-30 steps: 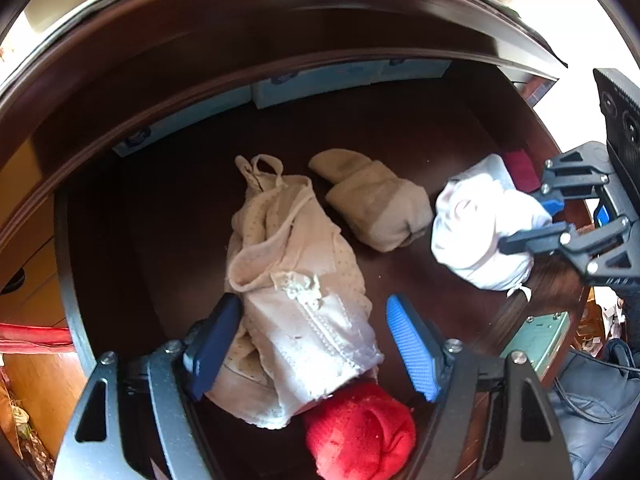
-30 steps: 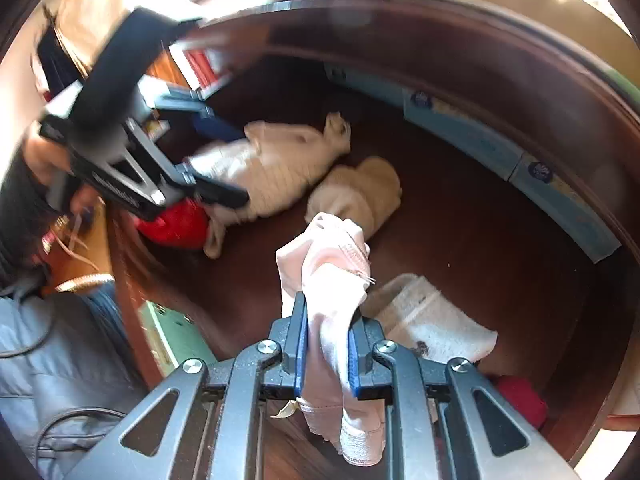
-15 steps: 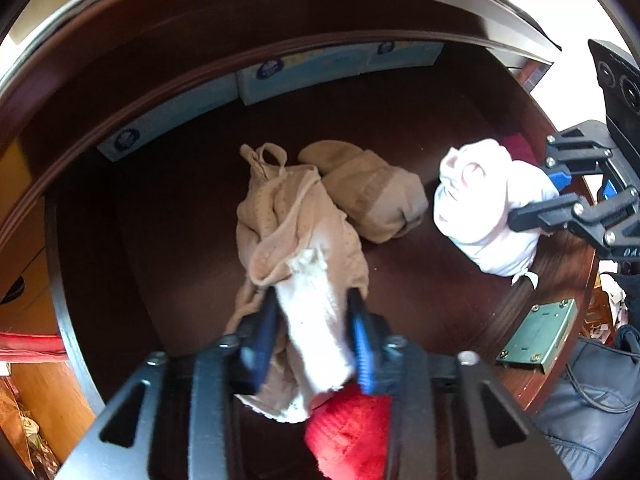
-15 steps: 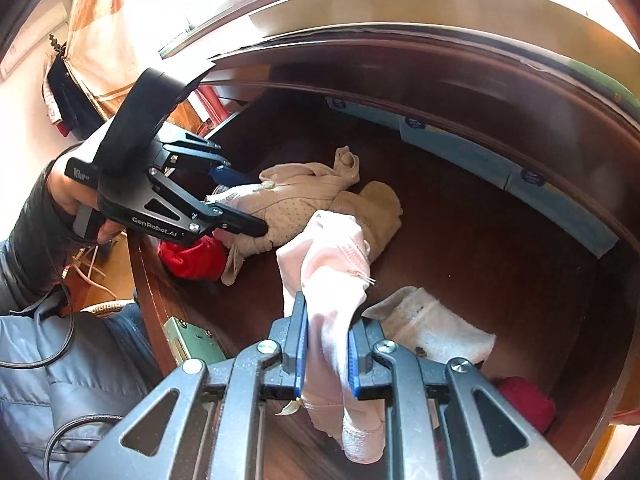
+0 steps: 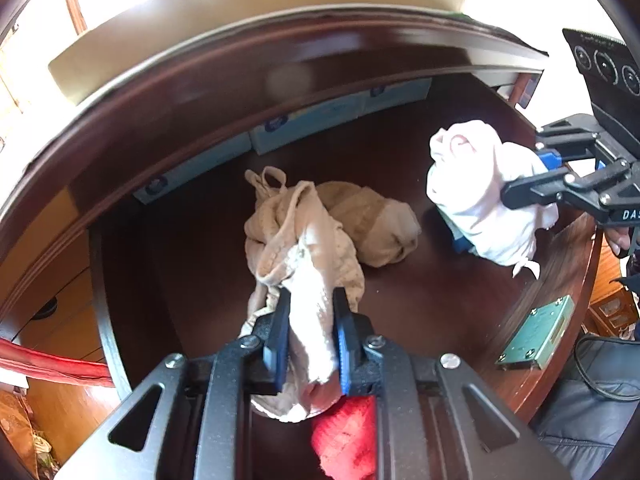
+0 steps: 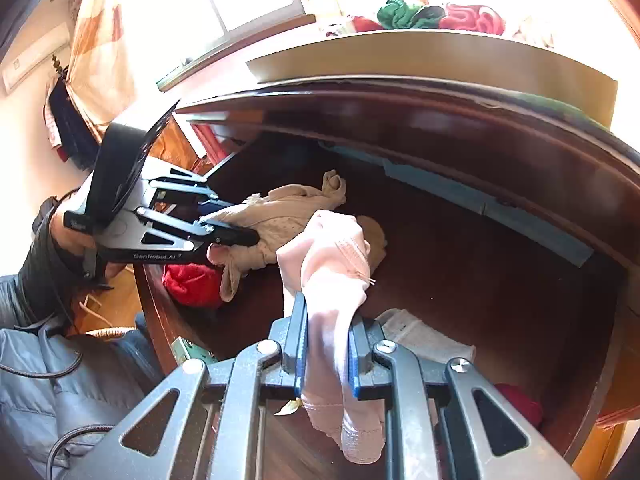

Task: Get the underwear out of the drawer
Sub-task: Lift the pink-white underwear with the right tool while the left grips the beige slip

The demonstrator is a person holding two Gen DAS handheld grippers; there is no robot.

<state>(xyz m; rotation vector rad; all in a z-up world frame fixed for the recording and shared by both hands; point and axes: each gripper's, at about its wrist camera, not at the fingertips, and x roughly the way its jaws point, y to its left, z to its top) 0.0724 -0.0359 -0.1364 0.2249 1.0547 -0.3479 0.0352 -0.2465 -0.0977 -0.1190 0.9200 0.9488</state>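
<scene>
A dark wooden drawer (image 5: 420,288) stands pulled out. In the left wrist view my left gripper (image 5: 310,304) has its jaws closing, the blue pads pressing on a bunched beige underwear (image 5: 296,240) that trails down onto the drawer floor. The right wrist view shows that left gripper (image 6: 228,228) pinching the beige underwear (image 6: 288,212) from the left. My right gripper (image 6: 326,320) is shut on a pale pink underwear (image 6: 332,264), held above the drawer floor. From the left wrist view, the right gripper (image 5: 524,176) and its pink underwear (image 5: 472,184) hang at the right.
Inside the drawer lie a rolled tan garment (image 5: 372,224), a red garment (image 5: 348,440), a folded white cloth (image 6: 424,340) and a dark red item (image 6: 520,400). Light blue boxes (image 5: 320,120) line the back. A metal lock plate (image 5: 540,332) sits on the front edge.
The left jaws went from wide open around the beige underwear to pinched on it, and the cloth has bunched and lifted slightly. The right gripper kept its hold on the pink underwear.
</scene>
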